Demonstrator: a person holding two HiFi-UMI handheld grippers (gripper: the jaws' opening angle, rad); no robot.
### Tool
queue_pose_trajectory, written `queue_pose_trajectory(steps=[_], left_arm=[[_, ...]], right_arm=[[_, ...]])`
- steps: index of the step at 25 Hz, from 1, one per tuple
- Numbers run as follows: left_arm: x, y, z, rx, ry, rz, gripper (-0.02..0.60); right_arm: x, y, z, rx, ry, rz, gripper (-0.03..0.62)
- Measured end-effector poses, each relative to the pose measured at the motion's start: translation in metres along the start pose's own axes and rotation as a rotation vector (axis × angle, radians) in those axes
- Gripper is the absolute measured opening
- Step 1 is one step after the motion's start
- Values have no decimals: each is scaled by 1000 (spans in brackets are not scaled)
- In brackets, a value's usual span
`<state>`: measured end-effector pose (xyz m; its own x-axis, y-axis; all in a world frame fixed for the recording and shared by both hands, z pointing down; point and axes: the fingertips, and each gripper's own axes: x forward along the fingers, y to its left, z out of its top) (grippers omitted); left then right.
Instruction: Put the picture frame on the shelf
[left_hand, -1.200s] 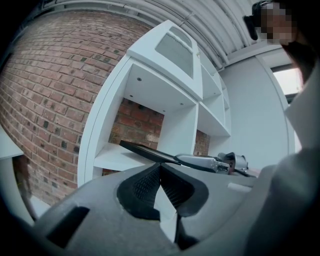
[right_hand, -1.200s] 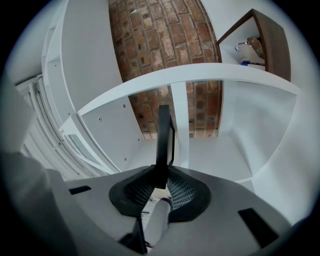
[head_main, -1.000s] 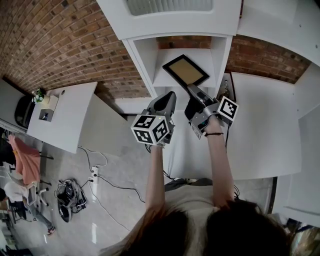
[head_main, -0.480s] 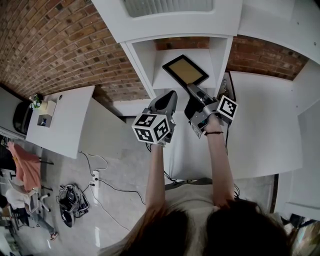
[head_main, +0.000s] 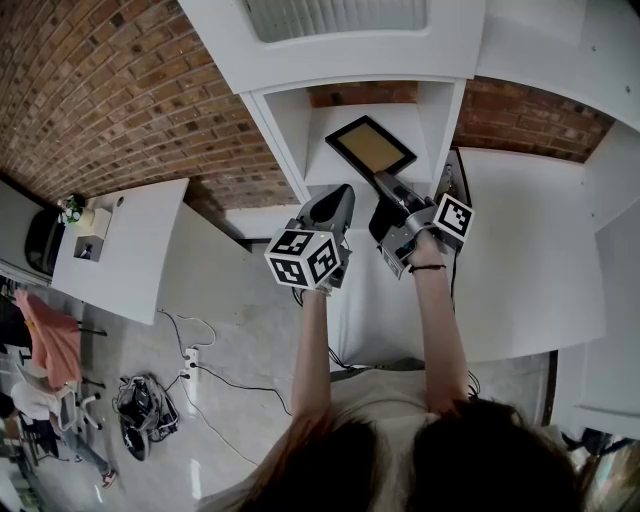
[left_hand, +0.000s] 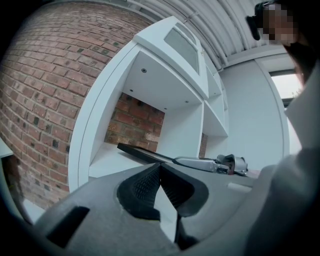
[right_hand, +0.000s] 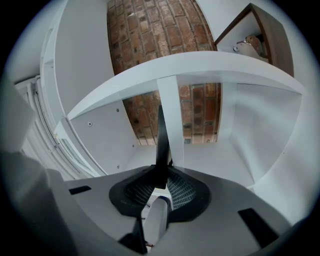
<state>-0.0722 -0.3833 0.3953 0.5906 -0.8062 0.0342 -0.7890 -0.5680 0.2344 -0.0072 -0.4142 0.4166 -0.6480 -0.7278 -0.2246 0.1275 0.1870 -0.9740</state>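
Right tongs (right_hand: 160, 181) grip 1 picture frame (head_main: 371, 146) | left tongs (left_hand: 160, 170) closed, empty

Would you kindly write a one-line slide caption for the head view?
Right tool grips the picture frame by its corner inside the shelf; left tool, shut and empty, hovers alongside.

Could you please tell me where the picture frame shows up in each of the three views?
Head view: the picture frame is at upper centre, in the shelf opening, held at its near corner by the right gripper.
Left gripper view: the picture frame is a dark edge-on slab at centre.
Right gripper view: the picture frame is a thin vertical strip at centre, clamped between the jaws.
Shared landmark: the brick back wall behind the shelf.
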Motion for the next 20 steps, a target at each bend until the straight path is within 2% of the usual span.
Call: queue_pose_trajectory(steps=[20], left_arm=[[6,0,-5,-6,13,-12,11]], right_arm=[[1,-3,-3,-6,11,-44,69]])
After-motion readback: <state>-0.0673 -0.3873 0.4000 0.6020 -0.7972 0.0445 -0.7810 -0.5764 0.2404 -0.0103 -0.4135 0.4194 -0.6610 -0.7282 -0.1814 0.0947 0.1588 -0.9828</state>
